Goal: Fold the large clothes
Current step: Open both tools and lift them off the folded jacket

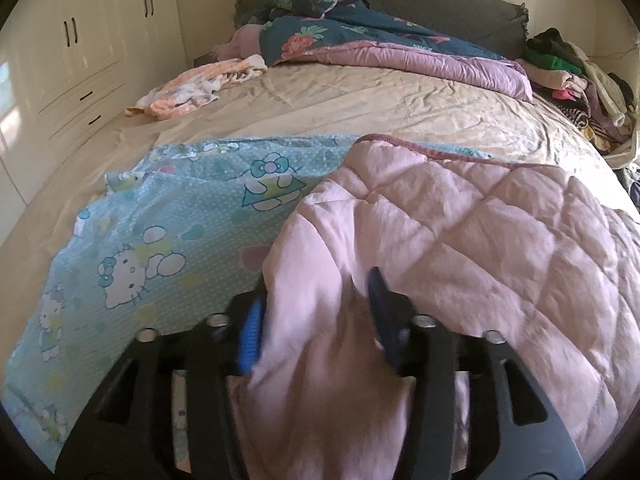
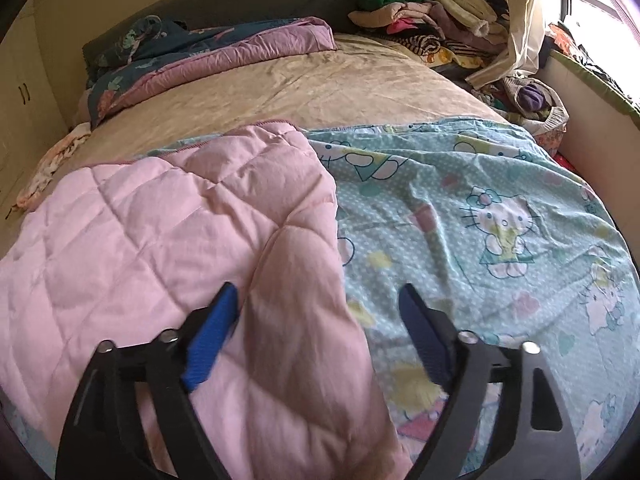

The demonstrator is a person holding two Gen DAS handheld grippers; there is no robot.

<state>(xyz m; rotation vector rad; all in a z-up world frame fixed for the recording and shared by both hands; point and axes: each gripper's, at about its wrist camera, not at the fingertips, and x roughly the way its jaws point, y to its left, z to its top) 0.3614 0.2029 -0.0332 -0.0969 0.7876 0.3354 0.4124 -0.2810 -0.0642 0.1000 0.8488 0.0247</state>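
Observation:
A quilt lies across the near end of the bed, its blue cartoon-cat printed side (image 1: 168, 216) up and a pink quilted part (image 1: 460, 232) folded over it. In the left wrist view my left gripper (image 1: 316, 300) has a bunch of the pink fabric between its blue pads (image 1: 250, 336), jaws partly closed around it. In the right wrist view the pink part (image 2: 160, 224) covers the left and the printed side (image 2: 480, 208) the right. My right gripper (image 2: 320, 312) is wide open over the pink fold's edge, which lies between the fingers without being pinched.
The beige bedsheet (image 1: 360, 100) stretches beyond the quilt. A dark floral duvet (image 1: 360, 36) is bunched at the headboard. A peach garment (image 1: 192, 88) lies at far left. A pile of clothes (image 2: 432, 20) sits at far right. White wardrobes (image 1: 80, 48) stand left; a window ledge (image 2: 592, 80) right.

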